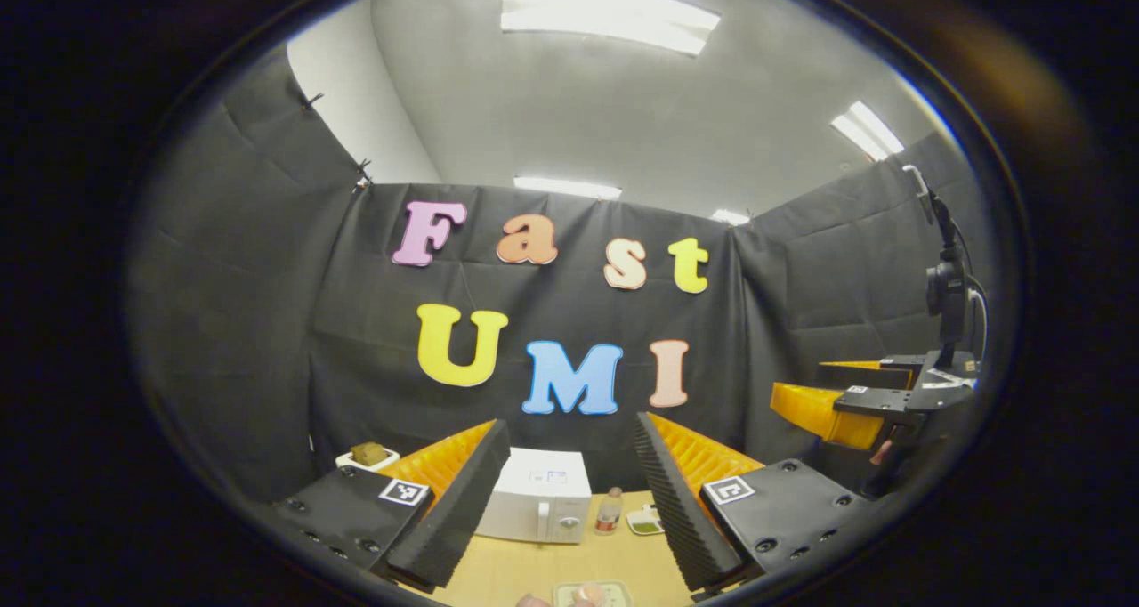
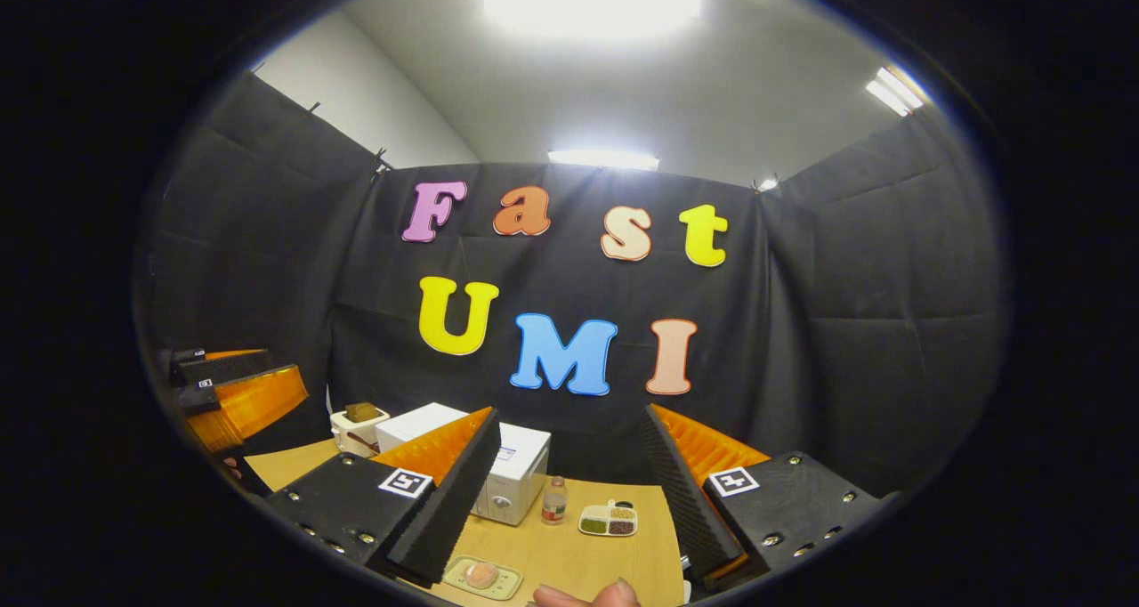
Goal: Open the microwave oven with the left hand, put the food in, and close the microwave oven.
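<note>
The white microwave oven (image 1: 538,496) stands on the wooden table (image 1: 534,567) with its door shut, far ahead between my left gripper's fingers. My left gripper (image 1: 569,424) is open, high above the table, holding nothing. The food, a pale tray with a pinkish lump (image 2: 481,577), lies near the table's front edge and also shows as the food tray (image 1: 592,594). My right gripper (image 2: 569,416) is open and holds nothing, raised well back from the microwave (image 2: 512,473). Each gripper appears at the other's side: the right gripper (image 1: 854,402) and the left gripper (image 2: 236,393).
A small bottle (image 2: 554,500) stands just right of the microwave, with a compartment dish (image 2: 608,520) of green and brown bits beside it. A white box with a brown block (image 2: 359,424) sits left of the microwave. A person's fingertips (image 2: 587,594) show at the front edge.
</note>
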Demonstrator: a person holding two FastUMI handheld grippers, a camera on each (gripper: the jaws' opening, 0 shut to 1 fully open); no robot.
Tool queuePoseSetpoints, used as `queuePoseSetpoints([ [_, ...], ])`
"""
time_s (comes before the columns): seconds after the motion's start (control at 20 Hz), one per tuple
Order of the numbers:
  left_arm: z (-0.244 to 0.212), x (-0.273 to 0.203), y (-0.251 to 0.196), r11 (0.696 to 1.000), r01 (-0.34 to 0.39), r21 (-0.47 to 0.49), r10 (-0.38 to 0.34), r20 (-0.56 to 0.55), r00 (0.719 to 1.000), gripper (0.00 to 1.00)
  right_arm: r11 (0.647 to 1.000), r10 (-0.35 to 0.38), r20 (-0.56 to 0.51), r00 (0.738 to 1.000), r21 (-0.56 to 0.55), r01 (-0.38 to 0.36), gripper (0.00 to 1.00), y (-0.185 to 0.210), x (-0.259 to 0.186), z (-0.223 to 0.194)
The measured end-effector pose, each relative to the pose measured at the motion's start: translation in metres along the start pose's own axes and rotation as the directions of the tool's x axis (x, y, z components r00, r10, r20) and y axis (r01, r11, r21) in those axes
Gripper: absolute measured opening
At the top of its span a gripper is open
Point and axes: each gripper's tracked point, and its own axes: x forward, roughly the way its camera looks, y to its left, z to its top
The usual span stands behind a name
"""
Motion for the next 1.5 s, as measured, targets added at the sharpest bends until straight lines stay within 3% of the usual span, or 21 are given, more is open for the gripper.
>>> queuePoseSetpoints([
  [0.2,-0.014,0.007,0.0,0.999,-0.028,0.029,0.029,-0.042,0.999,0.99,1.0,0.024,0.004,1.0,0.001,-0.024,0.97,0.002,0.006,-0.002],
  [0.3,-0.023,0.012,-0.001,0.998,-0.055,0.042,0.057,-0.052,0.997,0.93,0.999,0.045,-0.01,0.999,0.007,-0.045,0.97,0.006,0.011,-0.009],
  [0.6,-0.06,0.043,-0.008,0.994,-0.074,0.08,0.081,-0.09,0.993,0.93,0.996,0.046,-0.048,0.998,0.082,-0.042,0.97,-0.01,0.032,-0.038],
  [0.8,-0.081,0.074,-0.005,0.998,-0.02,0.066,0.024,-0.06,0.998,0.94,0.998,-0.019,-0.038,0.999,0.065,0.022,0.97,-0.006,0.051,-0.035],
  [1.0,-0.129,0.115,0.021,0.997,0.052,0.049,-0.047,-0.09,0.995,0.96,0.997,-0.079,-0.057,0.995,0.011,0.08,0.97,0.019,0.069,-0.041],
  [1.5,-0.285,0.202,0.031,0.974,0.212,0.083,-0.191,-0.209,0.959,0.96,0.954,-0.287,-0.156,0.945,-0.136,0.267,0.97,0.013,0.094,-0.063],
])
